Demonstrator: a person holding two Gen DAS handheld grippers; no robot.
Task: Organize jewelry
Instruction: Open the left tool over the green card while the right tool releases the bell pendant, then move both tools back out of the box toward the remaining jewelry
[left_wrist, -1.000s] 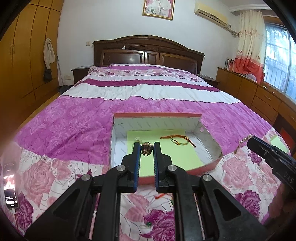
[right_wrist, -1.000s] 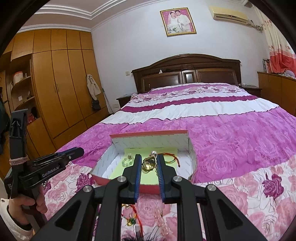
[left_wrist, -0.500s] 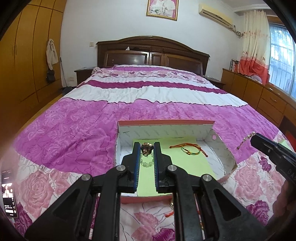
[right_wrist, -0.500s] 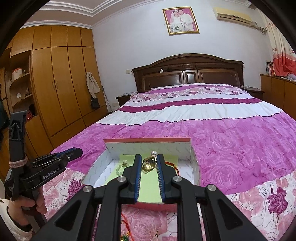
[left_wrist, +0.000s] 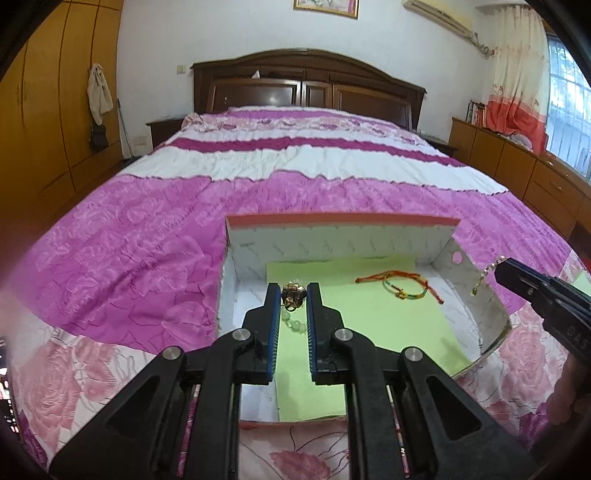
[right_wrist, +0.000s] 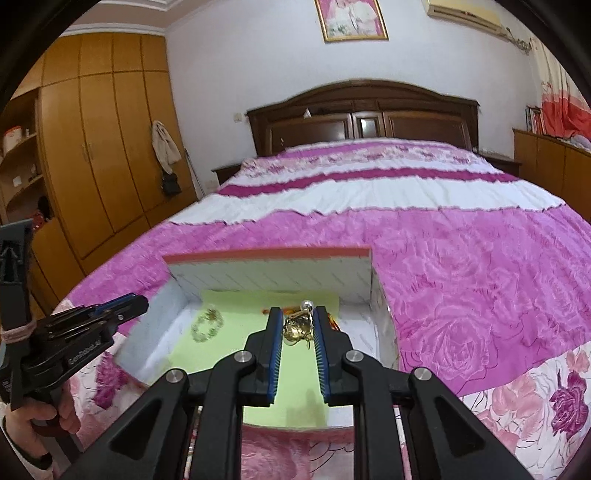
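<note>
An open box (left_wrist: 340, 240) with white walls and a green paper floor lies on the bed. My left gripper (left_wrist: 293, 295) is shut on a small gold ornament with a pale green bead bracelet (left_wrist: 294, 323) hanging below it, held over the box's left part. A red-green cord bracelet (left_wrist: 402, 288) lies on the green paper. My right gripper (right_wrist: 298, 325) is shut on a gold chain piece (right_wrist: 295, 328) over the box (right_wrist: 273, 269). The left gripper's bead bracelet (right_wrist: 207, 326) also shows in the right wrist view.
The box sits on a pink and white floral bedspread (left_wrist: 147, 236). Wooden wardrobes (right_wrist: 96, 147) stand at the left, a headboard (left_wrist: 306, 88) at the far end, low cabinets (left_wrist: 517, 166) at the right. A phone shows at the left edge (left_wrist: 5, 387).
Both grippers have moved forward over the box with their jewelry still held. The box now looks nearer and larger in both views.
</note>
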